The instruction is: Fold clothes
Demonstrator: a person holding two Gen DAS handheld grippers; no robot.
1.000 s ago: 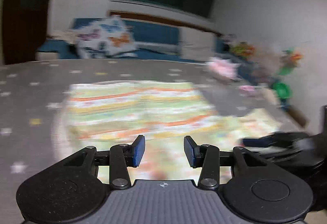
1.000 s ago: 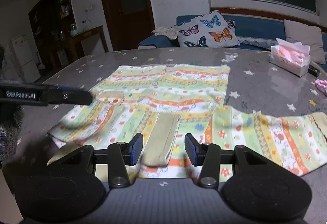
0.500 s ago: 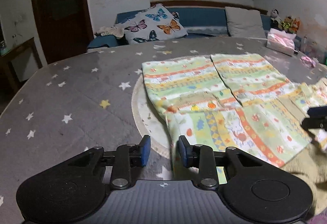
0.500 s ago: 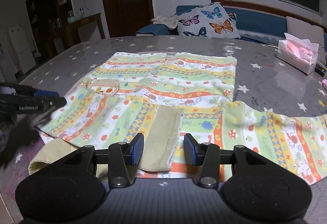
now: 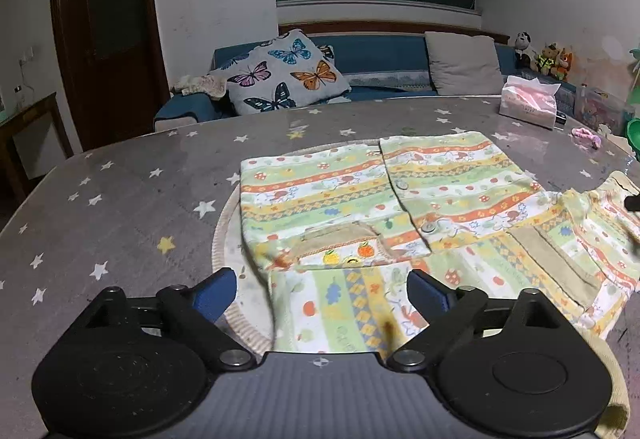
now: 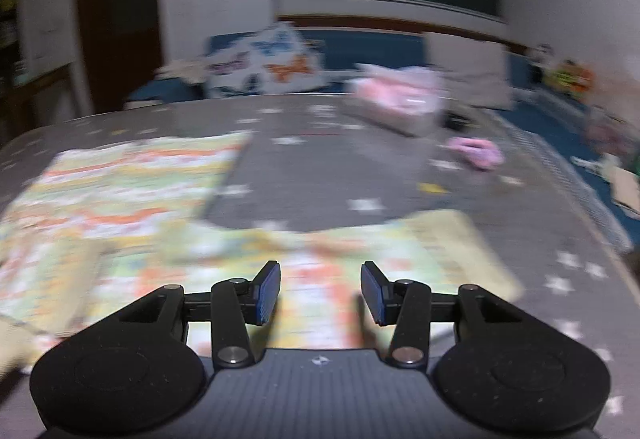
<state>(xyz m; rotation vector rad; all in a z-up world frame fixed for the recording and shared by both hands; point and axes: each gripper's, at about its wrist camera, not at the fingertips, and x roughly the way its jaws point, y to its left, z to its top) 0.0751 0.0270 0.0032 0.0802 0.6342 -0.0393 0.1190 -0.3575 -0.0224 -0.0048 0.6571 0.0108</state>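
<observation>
Because the sleeve at six o'clock now lies folded across the patterned shirt (image 5: 372, 207), the left gripper (image 5: 322, 291) has just spread wide, gripping nothing. The right gripper (image 6: 320, 293), half-spread and empty, hovers over the other sleeve (image 6: 360, 251) at three o'clock, likely next.

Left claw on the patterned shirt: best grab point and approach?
Likely the near sleeve of the shirt, at its hem edge, coming in low from the near side. It lies flat just ahead of the left claw, whose jaws have just opened wide with nothing between them.

Left hand-held gripper (image 5: 322, 297) just opened wide, right hand-held gripper (image 6: 320, 291) half-open
</observation>
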